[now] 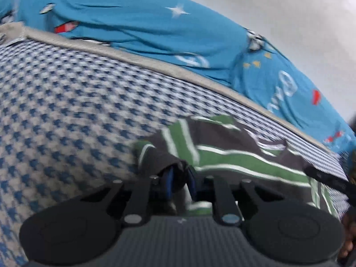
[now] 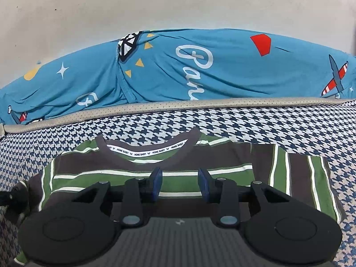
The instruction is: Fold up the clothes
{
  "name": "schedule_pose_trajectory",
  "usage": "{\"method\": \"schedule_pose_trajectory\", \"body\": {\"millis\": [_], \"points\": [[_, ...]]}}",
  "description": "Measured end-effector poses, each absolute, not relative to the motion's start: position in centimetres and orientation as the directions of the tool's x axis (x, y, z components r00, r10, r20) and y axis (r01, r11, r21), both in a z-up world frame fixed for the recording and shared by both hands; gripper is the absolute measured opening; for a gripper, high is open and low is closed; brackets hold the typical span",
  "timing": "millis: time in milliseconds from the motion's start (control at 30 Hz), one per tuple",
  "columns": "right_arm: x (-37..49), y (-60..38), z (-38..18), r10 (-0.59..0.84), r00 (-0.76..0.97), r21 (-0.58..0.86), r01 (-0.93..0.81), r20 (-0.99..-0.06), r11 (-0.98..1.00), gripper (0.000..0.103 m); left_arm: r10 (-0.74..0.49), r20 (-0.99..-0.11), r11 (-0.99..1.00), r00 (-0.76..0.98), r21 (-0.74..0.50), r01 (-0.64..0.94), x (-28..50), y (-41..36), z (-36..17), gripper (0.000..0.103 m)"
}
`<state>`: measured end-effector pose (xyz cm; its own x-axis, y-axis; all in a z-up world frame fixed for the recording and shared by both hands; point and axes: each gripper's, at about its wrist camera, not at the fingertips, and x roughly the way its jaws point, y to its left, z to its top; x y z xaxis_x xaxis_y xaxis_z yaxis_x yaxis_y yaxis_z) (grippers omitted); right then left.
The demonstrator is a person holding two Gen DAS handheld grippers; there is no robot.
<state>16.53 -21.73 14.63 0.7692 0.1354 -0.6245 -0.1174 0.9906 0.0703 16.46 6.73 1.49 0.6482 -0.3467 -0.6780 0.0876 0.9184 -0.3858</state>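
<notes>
A small T-shirt with green, dark brown and white stripes (image 2: 200, 166) lies on a houndstooth-patterned bed surface (image 2: 267, 129), collar toward the far edge. My right gripper (image 2: 180, 183) is open and empty, hovering over the shirt's middle just below the collar. In the left wrist view the same shirt (image 1: 233, 153) looks bunched. My left gripper (image 1: 181, 181) is shut on a dark fold of the shirt's edge, lifting it slightly. The image is motion-blurred.
A blue pillow or bedding with stars, planes and white lettering (image 2: 200, 66) lies along the far edge behind a grey mattress border (image 2: 155, 109). A pale wall (image 2: 178, 4) stands behind. The other gripper (image 1: 329, 178) shows at the left view's right edge.
</notes>
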Motion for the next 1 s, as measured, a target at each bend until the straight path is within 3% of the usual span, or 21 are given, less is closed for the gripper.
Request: {"method": "schedule_pose_trajectory", "body": {"millis": [200,433,800,1000], "points": [[16.4,-21.5,14.6,0.188,0.761,0.108,-0.155,-0.621,0.982,0.035,-0.458,-0.696,0.887,0.553,-0.396,0.236,16.0,3.1,-0.1,0.015],[16.1,-19.8,14.6,0.411,0.695,0.221,-0.351,-0.59,0.91,0.035,-0.484,-0.712,0.875,0.509,-0.377,0.305,14.8,1.9,-1.1,0.016],[16.0,-13.8,13.3,0.711,0.452,0.316,-0.674,-0.538,0.668,0.036,-0.511,-0.699,0.86,0.5,-0.407,0.31,14.1,3.0,-1.3,0.023],[15.7,-11.5,12.5,0.744,0.354,0.283,-0.764,-0.567,0.579,0.036,-0.519,-0.697,0.855,0.496,-0.411,0.317,13.6,2.9,-1.2,0.026]]}}
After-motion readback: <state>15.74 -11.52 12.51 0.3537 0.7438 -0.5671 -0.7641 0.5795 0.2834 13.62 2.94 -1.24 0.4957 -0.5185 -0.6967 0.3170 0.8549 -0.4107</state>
